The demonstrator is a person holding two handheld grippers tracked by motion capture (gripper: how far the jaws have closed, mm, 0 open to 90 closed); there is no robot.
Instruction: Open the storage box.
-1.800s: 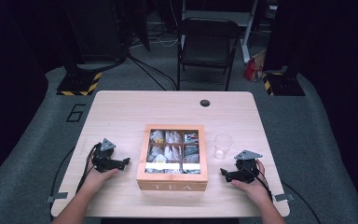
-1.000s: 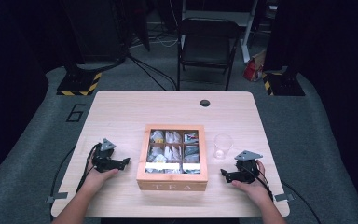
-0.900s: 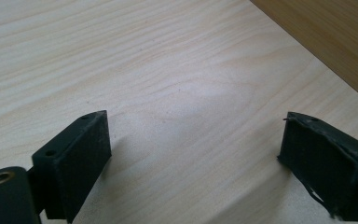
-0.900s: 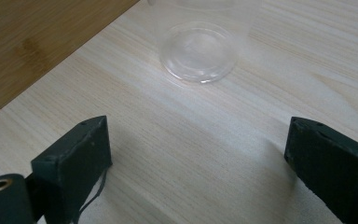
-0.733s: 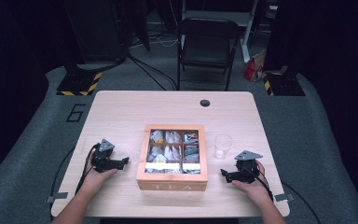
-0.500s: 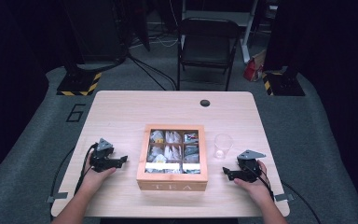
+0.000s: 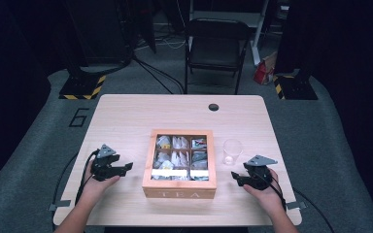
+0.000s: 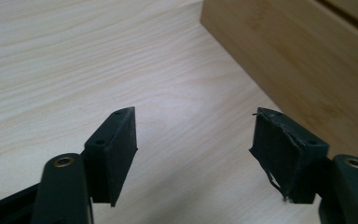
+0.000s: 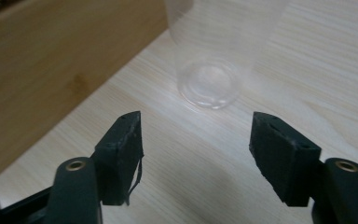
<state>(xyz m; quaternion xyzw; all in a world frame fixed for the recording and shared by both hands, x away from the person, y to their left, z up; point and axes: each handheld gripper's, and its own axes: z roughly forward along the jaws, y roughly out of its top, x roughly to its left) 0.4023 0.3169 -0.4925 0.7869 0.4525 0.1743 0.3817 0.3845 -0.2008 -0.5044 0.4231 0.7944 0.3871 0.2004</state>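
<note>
In the high view we see the tea box (image 7: pixel 179 165) at the centre of the table (image 7: pixel 126 116), its lid closed over six compartments of tea bags, with the clear cup (image 7: pixel 232 151) just beside its 3 o'clock side. The left gripper (image 7: pixel 126 167) sits at the box's 9 o'clock and the right gripper (image 7: pixel 235 177) at its 3 o'clock, each held in a hand, both pointing inward at the box.

The left gripper view adds what the high view cannot resolve: we see the left gripper (image 8: pixel 193 140) with its jaws apart over bare wood, nothing between them, and the box's plain side wall (image 8: pixel 303 60) ahead at 1 o'clock, clear of both pads.

In the right gripper view, the right gripper (image 9: pixel 196 144) also has its jaws apart with nothing between them. The cup's base (image 9: pixel 209 84) stands at 12 o'clock ahead of the gap, not touching either pad; the box wall (image 9: pixel 51 70) lies at 10 o'clock. Both pairs of jaws have just been closing.
</note>
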